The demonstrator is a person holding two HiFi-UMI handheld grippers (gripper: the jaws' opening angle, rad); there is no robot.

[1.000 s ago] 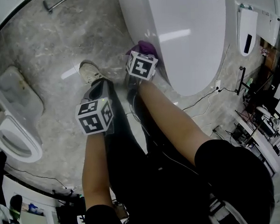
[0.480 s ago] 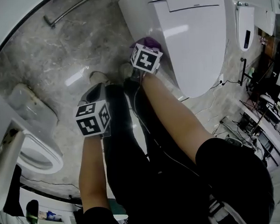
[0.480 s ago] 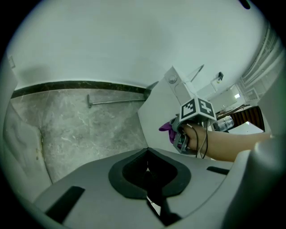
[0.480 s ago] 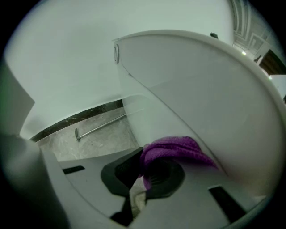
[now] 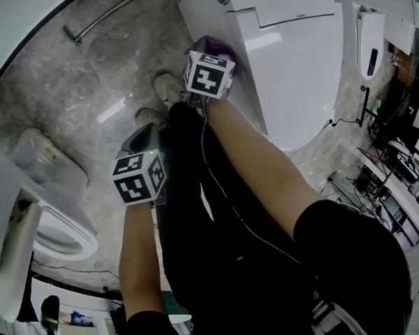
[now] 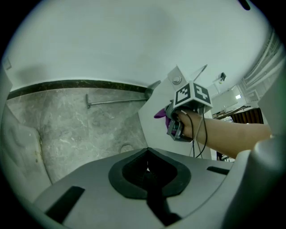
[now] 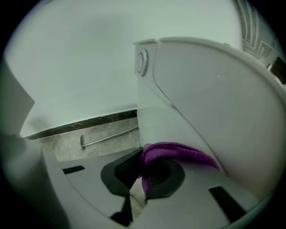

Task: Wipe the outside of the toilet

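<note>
From above, my marker cube [image 5: 209, 73] hides most of the purple cloth [image 7: 178, 154]. My right claw [image 7: 140, 179] pinches the cloth against the toilet [image 5: 295, 68] side. My left claw [image 6: 147, 167] is closed and empty.

At the bottom centre of the frame, my right tool [image 7: 142, 179] is clamped on a purple cloth [image 7: 178, 154]. The cloth is bunched against the white side of the toilet [image 7: 214, 98], which fills the right half. At centre left, a metal rod [image 7: 109, 135] runs along the grey marbled floor [image 7: 58, 144].
</note>
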